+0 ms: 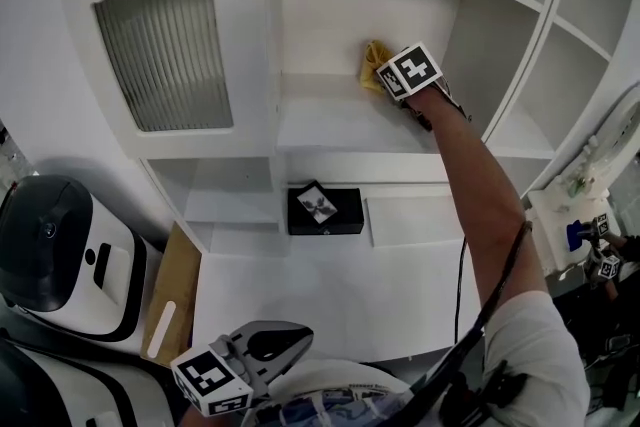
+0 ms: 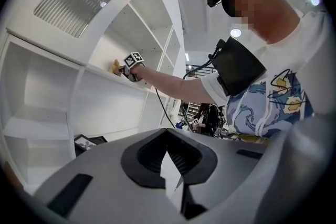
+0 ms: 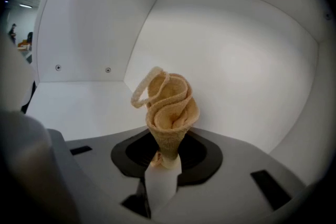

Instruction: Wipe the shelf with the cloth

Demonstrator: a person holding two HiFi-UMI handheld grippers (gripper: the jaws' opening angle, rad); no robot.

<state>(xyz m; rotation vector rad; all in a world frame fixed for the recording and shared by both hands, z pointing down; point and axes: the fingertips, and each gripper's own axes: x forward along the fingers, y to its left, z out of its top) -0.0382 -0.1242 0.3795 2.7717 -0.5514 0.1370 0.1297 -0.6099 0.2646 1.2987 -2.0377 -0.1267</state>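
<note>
A yellow cloth [image 1: 372,65] is bunched up inside the middle compartment of the white cabinet, just above its shelf board [image 1: 330,130] and close to the back wall. My right gripper [image 1: 405,80] is shut on it, reaching in at arm's length. In the right gripper view the cloth [image 3: 168,105] stands up in folds from the pinched jaws [image 3: 165,157], with the shelf floor [image 3: 79,107] to the left. My left gripper [image 1: 285,340] hangs low near the person's body, shut on nothing [image 2: 170,173]. From there the cloth [image 2: 116,66] shows far off.
An open cabinet door with ribbed glass [image 1: 165,45] stands left of the compartment. A black box [image 1: 325,210] lies on the lower surface. More open shelves [image 1: 560,65] are at the right. A white rounded machine [image 1: 70,255] and a wooden board [image 1: 175,290] sit lower left.
</note>
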